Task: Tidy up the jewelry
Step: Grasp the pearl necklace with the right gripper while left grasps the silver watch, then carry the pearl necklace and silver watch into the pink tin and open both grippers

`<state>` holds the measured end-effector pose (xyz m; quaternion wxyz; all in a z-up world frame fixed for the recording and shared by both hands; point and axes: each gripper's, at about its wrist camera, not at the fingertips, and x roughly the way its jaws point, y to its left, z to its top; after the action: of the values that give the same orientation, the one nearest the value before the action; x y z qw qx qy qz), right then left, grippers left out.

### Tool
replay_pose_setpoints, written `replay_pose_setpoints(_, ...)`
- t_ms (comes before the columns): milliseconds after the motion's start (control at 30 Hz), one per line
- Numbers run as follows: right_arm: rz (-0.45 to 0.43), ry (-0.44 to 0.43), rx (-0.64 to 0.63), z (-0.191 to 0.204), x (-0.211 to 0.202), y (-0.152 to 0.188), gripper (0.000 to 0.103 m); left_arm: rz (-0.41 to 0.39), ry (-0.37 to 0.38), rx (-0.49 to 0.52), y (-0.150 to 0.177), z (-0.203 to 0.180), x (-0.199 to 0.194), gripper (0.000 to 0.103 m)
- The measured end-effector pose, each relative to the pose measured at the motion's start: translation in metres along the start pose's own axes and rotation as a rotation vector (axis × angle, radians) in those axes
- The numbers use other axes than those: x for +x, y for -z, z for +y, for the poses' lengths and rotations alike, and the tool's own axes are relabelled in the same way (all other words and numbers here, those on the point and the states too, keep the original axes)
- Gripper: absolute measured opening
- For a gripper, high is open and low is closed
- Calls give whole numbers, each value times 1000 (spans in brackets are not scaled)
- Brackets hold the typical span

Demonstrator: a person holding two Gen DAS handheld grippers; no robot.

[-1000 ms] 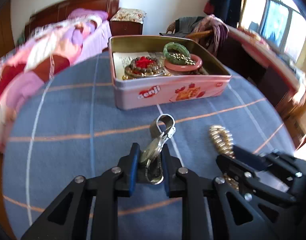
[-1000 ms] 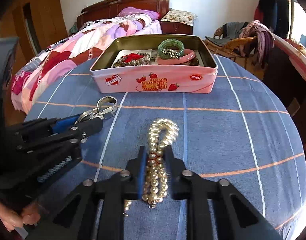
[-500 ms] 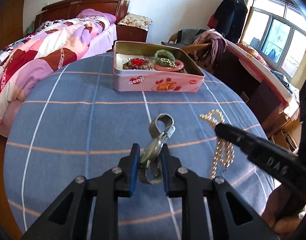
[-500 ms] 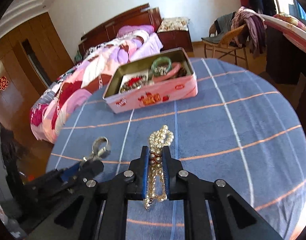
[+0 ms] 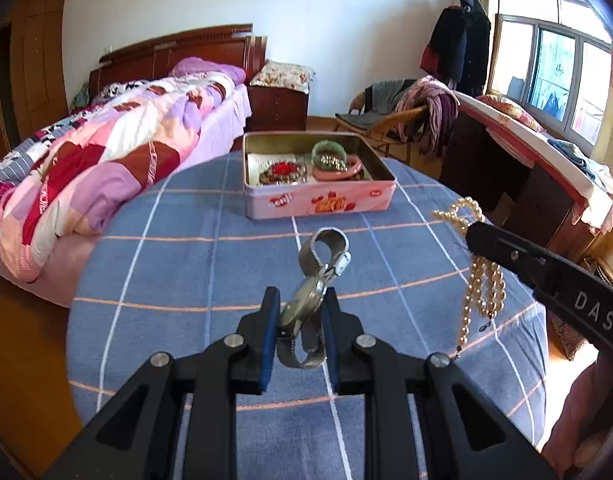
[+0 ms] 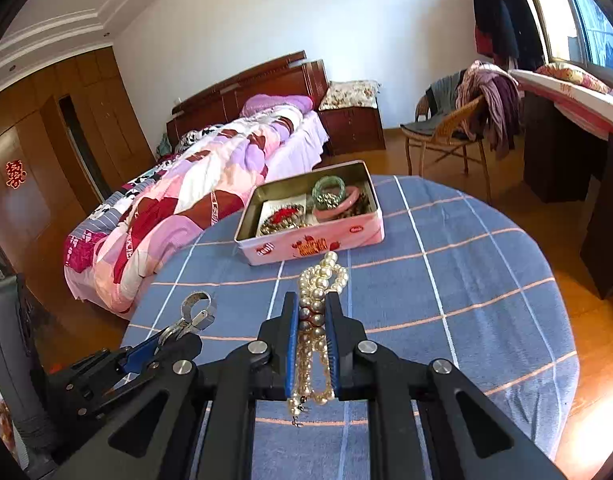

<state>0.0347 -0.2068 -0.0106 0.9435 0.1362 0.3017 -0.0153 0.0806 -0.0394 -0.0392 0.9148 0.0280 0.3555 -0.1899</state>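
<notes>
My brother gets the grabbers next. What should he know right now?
Left gripper: shut on the metal-band watch, held up above the table.
Right gripper: shut on the pearl necklace, its strands hanging loose below the fingers.
The pink tin sits open at the far side of the blue checked tablecloth.
Done: a green bangle, a pink bangle and a beaded bracelet with red tassel lie in the tin.
Left: carry the watch and the pearls over and let go of them inside the tin.

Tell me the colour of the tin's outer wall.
Pink, with strawberry pictures; the tin shows best in the left wrist view.
</notes>
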Motion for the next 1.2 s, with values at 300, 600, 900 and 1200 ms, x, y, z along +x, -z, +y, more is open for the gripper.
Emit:
replay_pose_setpoints(300,-49,34,-47,7,-17,2,12,-53,-27,9,-4,-4,-14,22)
replay_pose_setpoints(600,-29,57,-33,-4,-13,7,12,-46,-35,20,0,-10,-11,22)
replay_pose_setpoints(900,-13,60,-51,-1,-5,8,12,-18,21,7,3,-11,-6,22)
replay_pose_setpoints(1200,-31,49,-52,-3,-2,-4,12,-24,70,-36,-4,-8,-4,22)
